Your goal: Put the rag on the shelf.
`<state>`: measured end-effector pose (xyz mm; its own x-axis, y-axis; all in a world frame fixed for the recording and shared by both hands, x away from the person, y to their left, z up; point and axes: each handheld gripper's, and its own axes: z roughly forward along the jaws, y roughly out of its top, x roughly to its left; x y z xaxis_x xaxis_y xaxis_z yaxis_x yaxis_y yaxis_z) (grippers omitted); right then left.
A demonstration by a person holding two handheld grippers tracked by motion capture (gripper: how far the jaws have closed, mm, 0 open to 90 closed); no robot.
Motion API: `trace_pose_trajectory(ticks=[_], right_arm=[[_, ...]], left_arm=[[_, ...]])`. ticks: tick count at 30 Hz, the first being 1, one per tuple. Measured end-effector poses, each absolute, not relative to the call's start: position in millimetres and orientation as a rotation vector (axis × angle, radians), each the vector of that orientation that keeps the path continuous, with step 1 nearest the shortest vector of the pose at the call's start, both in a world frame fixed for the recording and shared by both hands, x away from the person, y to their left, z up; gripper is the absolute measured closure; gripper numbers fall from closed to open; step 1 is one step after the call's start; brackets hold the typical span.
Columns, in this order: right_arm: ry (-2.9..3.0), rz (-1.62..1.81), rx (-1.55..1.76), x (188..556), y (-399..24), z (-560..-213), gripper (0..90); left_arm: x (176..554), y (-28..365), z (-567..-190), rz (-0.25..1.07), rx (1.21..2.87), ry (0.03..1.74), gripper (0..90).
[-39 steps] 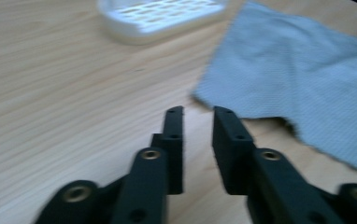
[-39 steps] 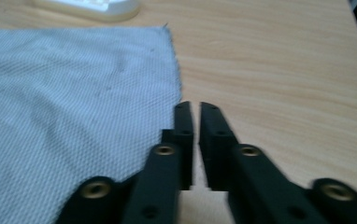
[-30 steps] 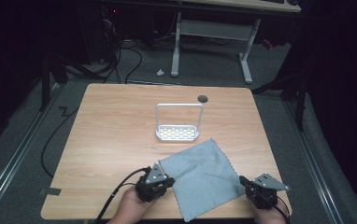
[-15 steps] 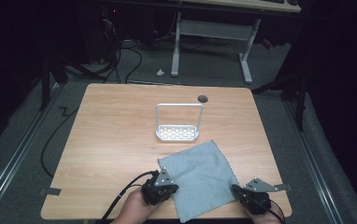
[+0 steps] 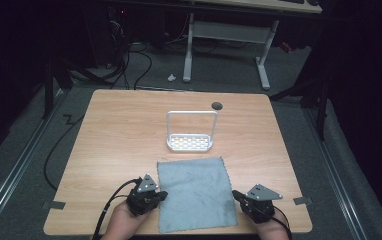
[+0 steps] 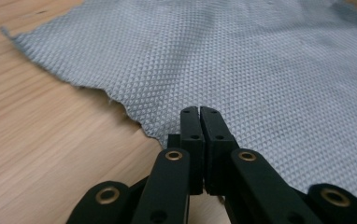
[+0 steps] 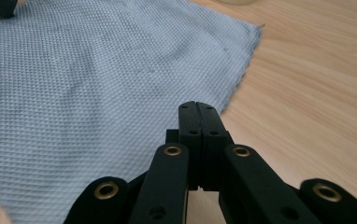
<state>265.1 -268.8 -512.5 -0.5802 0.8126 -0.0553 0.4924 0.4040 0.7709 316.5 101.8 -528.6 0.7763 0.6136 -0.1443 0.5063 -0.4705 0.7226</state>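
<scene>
Left hand-held gripper (image 5: 160, 195), right hand-held gripper (image 5: 237, 194): jaws closed at cloth (image 5: 195, 192) edges.

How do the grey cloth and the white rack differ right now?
The grey cloth lies flat at the near edge of the table; the white rack stands upright farther back, at mid-table. The cloth is soft woven fabric; the rack is a rigid frame over a perforated base. The cloth covers more area. Both rest on the wood.

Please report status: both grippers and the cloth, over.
Left gripper shut on cloth edge. Right gripper shut on opposite edge. Cloth flat. White rack beyond, apart.
</scene>
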Motion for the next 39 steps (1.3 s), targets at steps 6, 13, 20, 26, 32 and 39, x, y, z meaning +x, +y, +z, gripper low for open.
trace_pose_trajectory(ticks=[6, 13, 20, 26, 32, 39], right_arm=[[2.257, 1.073, 1.105, 281.2, -249.3, -508.4, 90.0], [2.305, 0.951, 1.082, 320.0, -221.3, -513.2, 90.0], [2.343, 0.875, 1.094, 325.2, -218.0, -523.4, 90.0], [2.343, 0.904, 1.104, 315.5, -224.7, -524.4, 90.0], [2.341, 0.934, 1.126, 298.9, -237.9, -524.9, 89.1], [2.185, 1.127, 1.182, 289.7, -258.5, -508.1, 73.6]], left_arm=[[322.3, 118.0, -527.2, 0.229, 2.152, 0.905, 85.0], [336.7, 99.9, -521.7, 0.379, 2.125, 0.861, 68.7], [346.8, 102.3, -529.2, 0.336, 2.149, 0.905, 69.9], [334.9, 101.3, -527.3, 0.266, 2.16, 0.891, 70.0], [317.6, 96.9, -525.7, 0.19, 2.179, 0.849, 70.0], [327.0, 113.1, -519.7, 0.266, 2.072, 0.898, 61.4]])
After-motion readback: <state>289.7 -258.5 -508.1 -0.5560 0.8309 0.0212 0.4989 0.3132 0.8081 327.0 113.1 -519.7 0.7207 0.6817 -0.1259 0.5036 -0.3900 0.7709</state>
